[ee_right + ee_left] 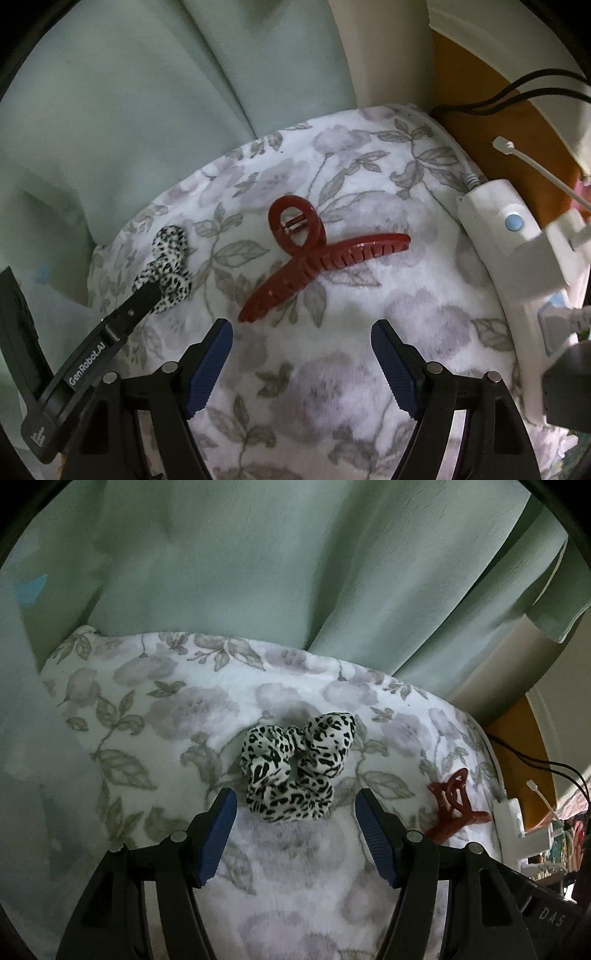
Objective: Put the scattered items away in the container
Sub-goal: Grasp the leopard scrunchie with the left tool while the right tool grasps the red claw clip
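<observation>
A black-and-white leopard-print scrunchie [293, 766] lies on a floral blanket [166, 701], just ahead of my left gripper [295, 805], which stands open with its blue pads on either side of the near end. A dark red hair claw clip [456, 808] lies to the right of it. In the right wrist view the same claw clip [314, 254] rests on the blanket [369, 295] just beyond my open right gripper [303, 332], with nothing between the fingers. The scrunchie [170, 264] shows at left, partly hidden by the left gripper's black finger [140, 299]. No container is in view.
A pale green curtain [277, 572] hangs behind the blanket. A white power strip [513, 236] with a blue button and black cables [498, 96] sits along the right edge, beside an orange-brown floor [480, 92]. A white cable tie [532, 162] sticks out there.
</observation>
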`<state>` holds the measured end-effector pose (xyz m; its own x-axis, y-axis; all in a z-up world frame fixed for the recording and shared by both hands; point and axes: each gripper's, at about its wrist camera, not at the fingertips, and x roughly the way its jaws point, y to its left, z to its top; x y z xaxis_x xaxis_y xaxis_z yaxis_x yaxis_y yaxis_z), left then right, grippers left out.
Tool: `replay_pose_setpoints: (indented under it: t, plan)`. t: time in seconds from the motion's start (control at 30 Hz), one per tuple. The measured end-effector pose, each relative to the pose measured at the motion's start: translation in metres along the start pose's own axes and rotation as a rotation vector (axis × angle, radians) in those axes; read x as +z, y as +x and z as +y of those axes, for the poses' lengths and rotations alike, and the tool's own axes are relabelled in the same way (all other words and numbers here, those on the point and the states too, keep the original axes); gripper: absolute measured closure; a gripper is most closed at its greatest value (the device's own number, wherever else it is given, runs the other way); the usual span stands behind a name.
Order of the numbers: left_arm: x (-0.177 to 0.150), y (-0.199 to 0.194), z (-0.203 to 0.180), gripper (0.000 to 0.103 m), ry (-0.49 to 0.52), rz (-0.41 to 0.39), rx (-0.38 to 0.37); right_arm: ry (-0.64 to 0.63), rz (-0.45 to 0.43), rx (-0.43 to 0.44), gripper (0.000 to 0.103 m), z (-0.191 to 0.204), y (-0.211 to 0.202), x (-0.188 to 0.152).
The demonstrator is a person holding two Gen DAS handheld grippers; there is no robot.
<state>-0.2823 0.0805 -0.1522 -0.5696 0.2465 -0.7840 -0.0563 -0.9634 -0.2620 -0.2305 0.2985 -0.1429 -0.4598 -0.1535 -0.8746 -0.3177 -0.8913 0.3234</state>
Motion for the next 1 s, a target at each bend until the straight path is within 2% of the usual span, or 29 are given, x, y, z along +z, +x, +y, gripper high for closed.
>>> replay_pose_setpoints:
  t: [0.43, 0.83, 1.0]
  plan:
    - [0.003, 0.024, 0.001, 0.035, 0.024, 0.0, 0.022, 0.032, -0.036, -0.023, 0.023, -0.004, 0.031, 0.02]
    - [0.005, 0.02, 0.001, 0.035, 0.047, -0.047, 0.034, -0.01, -0.092, -0.07, 0.023, -0.001, 0.042, 0.033]
    - [0.002, 0.008, 0.002, 0.036, 0.058, -0.059, 0.038, -0.031, -0.111, -0.086, 0.034, -0.001, 0.044, 0.037]
